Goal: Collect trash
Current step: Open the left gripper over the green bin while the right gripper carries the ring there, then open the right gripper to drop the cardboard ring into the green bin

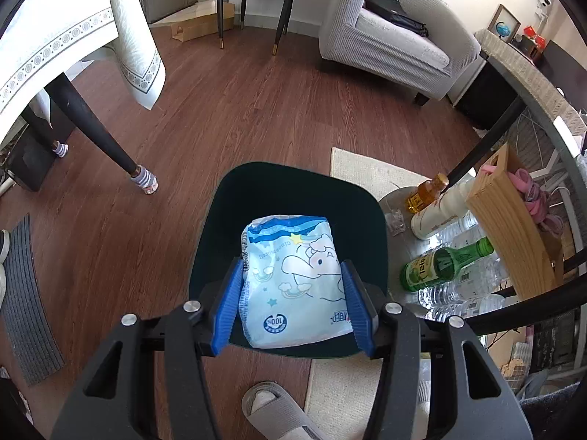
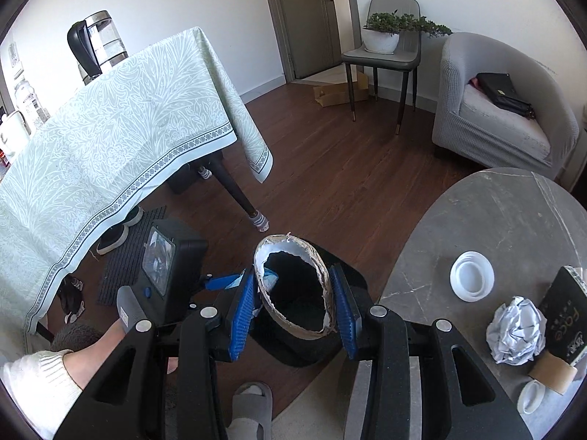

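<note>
Jaws clamp: left gripper (image 1: 293,293) on tissue pack (image 1: 291,280), right gripper (image 2: 293,308) on cardboard ring (image 2: 295,289), both angled down over bin (image 1: 290,190).

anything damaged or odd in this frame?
Yes. The cardboard ring held in the right gripper is torn: ragged white edges along its inner rim, squashed out of round. On the grey table lies a crumpled paper ball. The blue wipes packet in the left gripper looks intact.
</note>
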`<state>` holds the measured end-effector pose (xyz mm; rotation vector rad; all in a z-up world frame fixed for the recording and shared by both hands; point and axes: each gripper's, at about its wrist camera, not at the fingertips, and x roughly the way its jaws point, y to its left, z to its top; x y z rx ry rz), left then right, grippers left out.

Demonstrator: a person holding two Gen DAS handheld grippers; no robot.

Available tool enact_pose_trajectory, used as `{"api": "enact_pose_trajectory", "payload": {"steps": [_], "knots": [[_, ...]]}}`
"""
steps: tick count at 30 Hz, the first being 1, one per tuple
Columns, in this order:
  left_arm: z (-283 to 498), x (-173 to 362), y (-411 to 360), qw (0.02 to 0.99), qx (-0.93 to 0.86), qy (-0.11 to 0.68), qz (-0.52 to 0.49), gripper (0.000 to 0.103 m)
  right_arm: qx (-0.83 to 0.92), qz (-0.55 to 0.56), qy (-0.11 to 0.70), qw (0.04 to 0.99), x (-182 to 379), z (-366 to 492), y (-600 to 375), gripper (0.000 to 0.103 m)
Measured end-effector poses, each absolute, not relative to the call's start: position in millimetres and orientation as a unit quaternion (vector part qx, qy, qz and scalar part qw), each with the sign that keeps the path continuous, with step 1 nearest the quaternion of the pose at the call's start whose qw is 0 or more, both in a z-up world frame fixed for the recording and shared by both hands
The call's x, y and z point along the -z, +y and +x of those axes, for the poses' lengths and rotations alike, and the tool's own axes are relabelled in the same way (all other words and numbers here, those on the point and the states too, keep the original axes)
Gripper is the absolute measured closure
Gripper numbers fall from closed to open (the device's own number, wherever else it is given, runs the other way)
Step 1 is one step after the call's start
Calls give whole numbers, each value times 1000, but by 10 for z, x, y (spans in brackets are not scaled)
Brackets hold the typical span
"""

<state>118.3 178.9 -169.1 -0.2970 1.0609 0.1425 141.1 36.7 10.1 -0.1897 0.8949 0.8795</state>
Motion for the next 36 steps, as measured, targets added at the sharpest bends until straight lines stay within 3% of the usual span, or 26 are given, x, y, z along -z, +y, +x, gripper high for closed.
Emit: {"api": "enact_pose_trajectory", "payload": {"steps": [6,10,18,36], "knots": [[1179,1795,1929,845,-67,509,-150,46,-415,-96,439,791,72,1430,694,62],[1134,1718,1972,856,-66,492,-147,36,-411,-98,448,788,195,1457,866,62],[915,1393,2254,873,-88,453,-158,36,-401,-107,463,784,443,1507,1112,62],[444,572,2618,905,-99,344,-230,58,-366,-157,541,741,1451,1608,1569,62]]}}
